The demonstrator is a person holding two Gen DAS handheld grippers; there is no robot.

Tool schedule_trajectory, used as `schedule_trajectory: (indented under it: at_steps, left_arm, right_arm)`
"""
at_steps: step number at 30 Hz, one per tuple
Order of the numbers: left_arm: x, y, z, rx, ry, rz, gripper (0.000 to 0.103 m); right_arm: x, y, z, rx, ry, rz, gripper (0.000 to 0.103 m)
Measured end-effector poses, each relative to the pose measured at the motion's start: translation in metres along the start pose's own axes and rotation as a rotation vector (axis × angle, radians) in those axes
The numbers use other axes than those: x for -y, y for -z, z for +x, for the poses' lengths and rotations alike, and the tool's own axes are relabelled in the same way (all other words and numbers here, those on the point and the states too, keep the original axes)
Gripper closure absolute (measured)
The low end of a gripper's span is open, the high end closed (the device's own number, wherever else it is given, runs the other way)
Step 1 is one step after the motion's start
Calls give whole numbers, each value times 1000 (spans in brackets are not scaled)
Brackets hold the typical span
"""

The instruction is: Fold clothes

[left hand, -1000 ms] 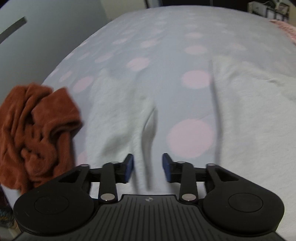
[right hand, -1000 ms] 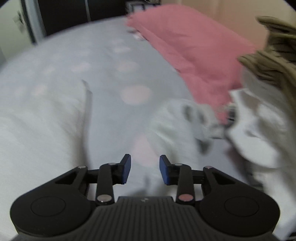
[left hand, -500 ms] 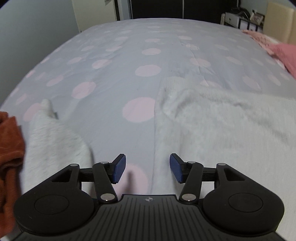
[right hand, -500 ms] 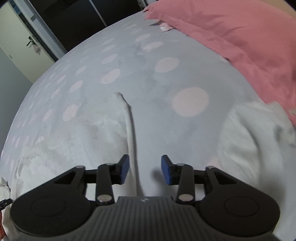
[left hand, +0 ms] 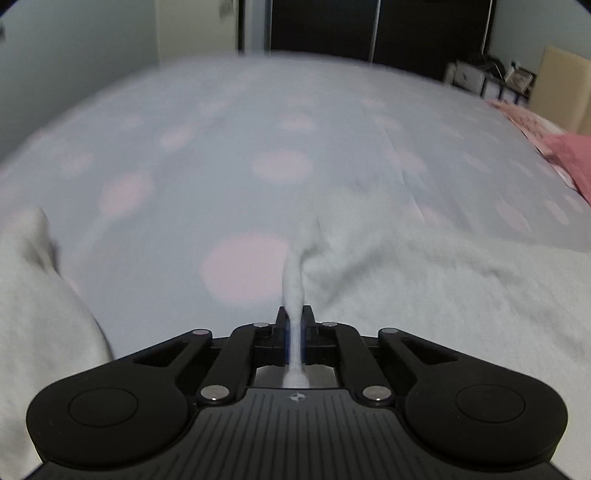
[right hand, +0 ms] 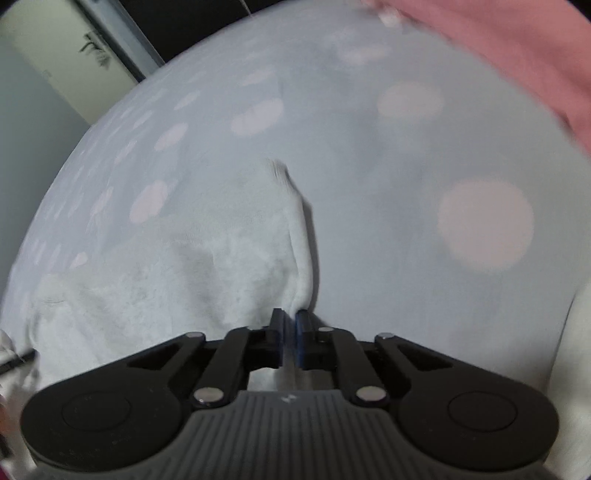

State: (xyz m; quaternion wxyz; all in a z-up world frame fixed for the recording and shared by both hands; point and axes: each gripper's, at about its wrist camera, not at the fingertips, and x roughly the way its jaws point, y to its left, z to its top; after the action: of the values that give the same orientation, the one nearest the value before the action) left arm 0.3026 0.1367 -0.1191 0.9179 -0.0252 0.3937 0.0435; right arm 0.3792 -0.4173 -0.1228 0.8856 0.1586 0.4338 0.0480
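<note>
A white fuzzy garment [left hand: 424, 280] lies spread on the bed, filling the right half of the left wrist view. My left gripper [left hand: 294, 317] is shut on a pinched ridge of its left edge, and the cloth runs between the blue pads. In the right wrist view the same white garment [right hand: 221, 266] spreads to the left. Its folded right edge leads straight into my right gripper [right hand: 290, 317], which is shut on that edge. The rest of the garment under both grippers is hidden.
The bed sheet [left hand: 258, 166] is pale grey with pink dots. Another white cloth [left hand: 37, 302] lies at the left, and a white piece [right hand: 576, 350] at the right edge. A pink blanket [right hand: 517, 48] lies along the far right. Dark wardrobe doors [left hand: 369, 29] stand behind the bed.
Both grippers came down onto the white garment's edges and went from open to shut on the cloth. The rust-coloured cloth has left the left wrist view.
</note>
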Motion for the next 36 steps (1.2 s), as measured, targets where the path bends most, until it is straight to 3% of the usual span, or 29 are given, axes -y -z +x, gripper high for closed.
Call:
schedule_trajectory:
  at_steps: [2, 4, 7, 8, 10, 11, 12, 13, 14, 15, 23, 25, 26, 27, 29, 30, 31, 33, 36]
  left_arm:
    - [2, 2, 4, -6, -22, 33, 100]
    - [3, 5, 9, -28, -31, 55, 100]
    - [0, 6, 12, -41, -9, 35, 100]
    - [-3, 4, 12, -41, 8, 6, 95]
    - [-15, -1, 10, -14, 47, -76, 74]
    - [-20, -3, 8, 11, 56, -118, 52]
    - [-25, -5, 8, 29, 64, -151, 44]
    - [-29, -7, 9, 34, 76, -180, 45]
    - [-33, -10, 12, 26, 92, -204, 45]
    - [-36, -13, 15, 13, 100, -226, 45]
    - [-42, -34, 46, -27, 194, -372, 45]
    - [-37, -37, 58, -51, 187, -362, 47]
    - [-33, -38, 62, -50, 172, -346, 54]
    - [-30, -39, 64, -42, 162, -326, 70]
    - [-23, -40, 65, -26, 143, -287, 88]
    - [-21, -40, 63, -3, 132, -267, 96]
    - [-18, -40, 57, 42, 121, -245, 96]
    - [-13, -42, 50, 101, 105, -219, 96]
    - [-12, -42, 56, 48, 75, -222, 96]
  right_arm:
    - [-4, -9, -14, 109, 54, -69, 103]
    - [-1, -17, -20, 158, 122, -119, 103]
    - [24, -21, -16, 104, 117, -13, 103]
    - [31, -19, -13, 86, 114, 23, 101]
    - [38, -16, -7, 60, 82, 75, 98]
    - [39, -14, -5, 53, 65, 93, 96]
    - [39, -12, -3, 45, 51, 102, 91]
    - [37, -12, -1, 40, 41, 103, 83]
    - [34, -12, 1, 44, 34, 102, 60]
    - [30, -12, 3, 53, 26, 101, 54]
    - [8, -15, 20, 40, -36, 125, 54]
    - [6, -14, 26, 34, -40, 135, 54]
    - [6, -14, 28, 34, -40, 134, 54]
    - [5, -14, 29, 37, -37, 130, 54]
    - [3, -14, 32, 42, -38, 120, 61]
    - [2, -15, 34, 40, -49, 109, 82]
    - [0, -15, 36, 36, -56, 90, 95]
    - [-8, -17, 32, 88, -31, 18, 97]
    - [-16, -19, 26, 157, 8, -40, 97]
